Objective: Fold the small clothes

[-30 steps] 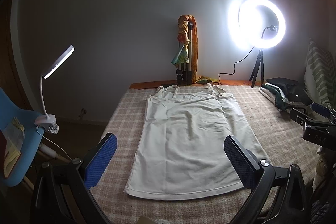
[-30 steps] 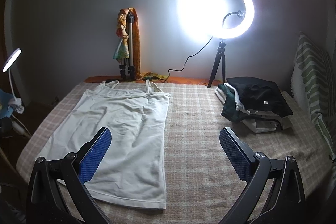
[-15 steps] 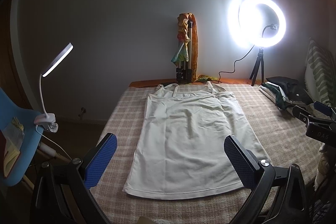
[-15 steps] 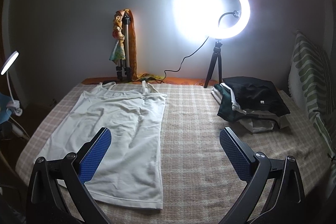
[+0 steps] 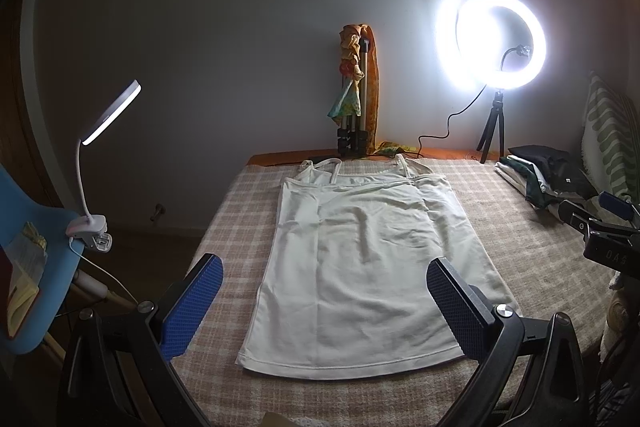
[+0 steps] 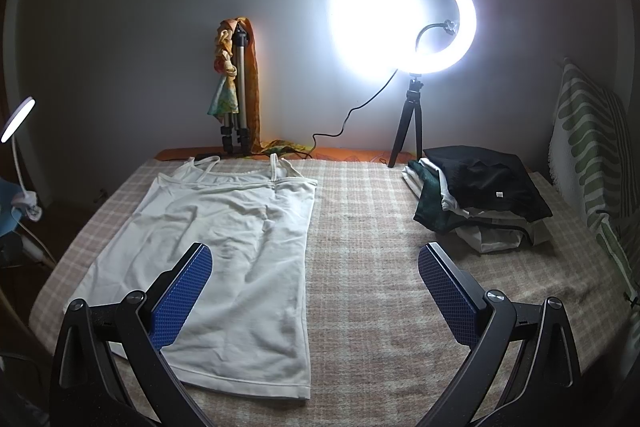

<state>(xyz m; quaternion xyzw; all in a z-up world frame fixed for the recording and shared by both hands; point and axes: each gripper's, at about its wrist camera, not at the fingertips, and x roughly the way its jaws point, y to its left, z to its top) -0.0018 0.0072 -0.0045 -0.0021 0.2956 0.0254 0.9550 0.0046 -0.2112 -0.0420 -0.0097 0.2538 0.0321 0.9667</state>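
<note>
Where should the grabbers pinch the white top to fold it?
Probably the bottom corners of the white top, coming from the near hem side. It lies flat, straps far away, hem nearest both open grippers: left gripper takes one corner, right gripper the other.

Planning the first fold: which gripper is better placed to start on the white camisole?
Left. The left gripper hangs open, straddling the white camisole; the right gripper mostly faces bare blanket.
</note>
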